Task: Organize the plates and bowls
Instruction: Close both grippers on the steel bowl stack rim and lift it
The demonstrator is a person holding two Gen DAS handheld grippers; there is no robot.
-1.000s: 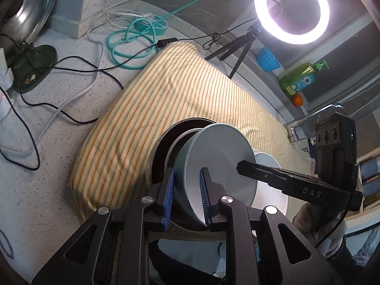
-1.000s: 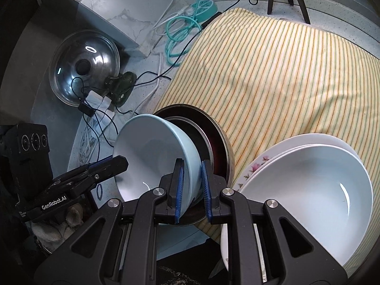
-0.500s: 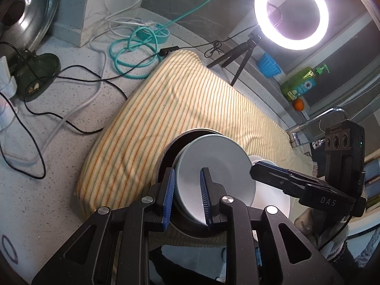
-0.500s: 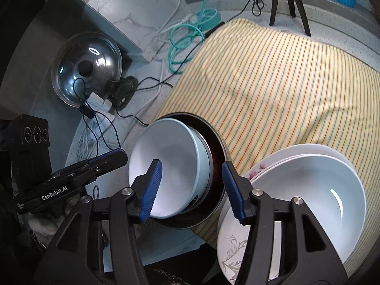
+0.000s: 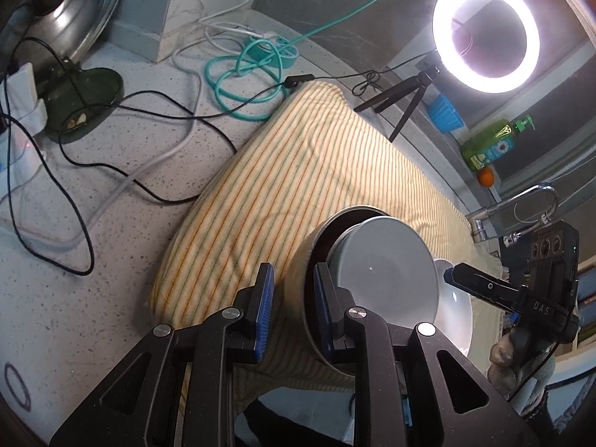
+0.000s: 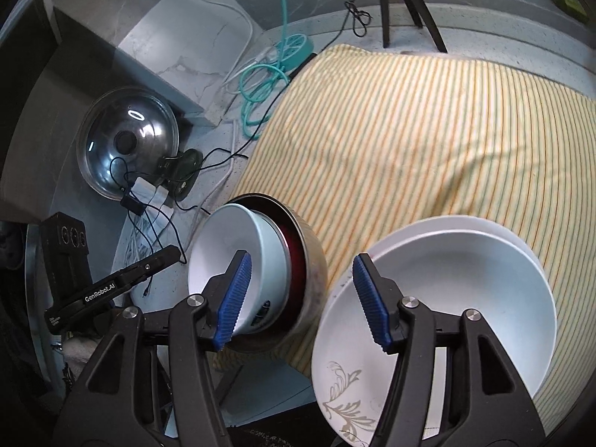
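Observation:
A pale blue bowl (image 5: 383, 260) (image 6: 238, 257) sits nested in a steel bowl (image 5: 301, 272) (image 6: 313, 260), both tipped on their side over the striped cloth (image 5: 298, 171). My left gripper (image 5: 292, 309) is shut on the steel bowl's rim, one pad outside and one inside; its finger (image 6: 149, 272) shows in the right wrist view. My right gripper (image 6: 303, 298) is opening, its pads standing clear on either side of the nested bowls; its finger (image 5: 480, 285) reaches in from the right. A large white bowl (image 6: 447, 298) (image 5: 456, 309) rests on a floral plate (image 6: 342, 406) beside them.
Black and white cables (image 5: 111, 141) and a teal cable coil (image 5: 246, 74) lie on the speckled counter (image 5: 74, 298). A ring light on a tripod (image 5: 486, 33), a blue cup (image 5: 445, 113), a green soap bottle (image 5: 491, 145), a tap (image 5: 521, 201) and a glass pot lid (image 6: 126, 145) stand around.
My right gripper has let go of the pale blue bowl's rim, spread its jaws and drawn back. The left gripper keeps its grip on the nested bowls and has shifted slightly.

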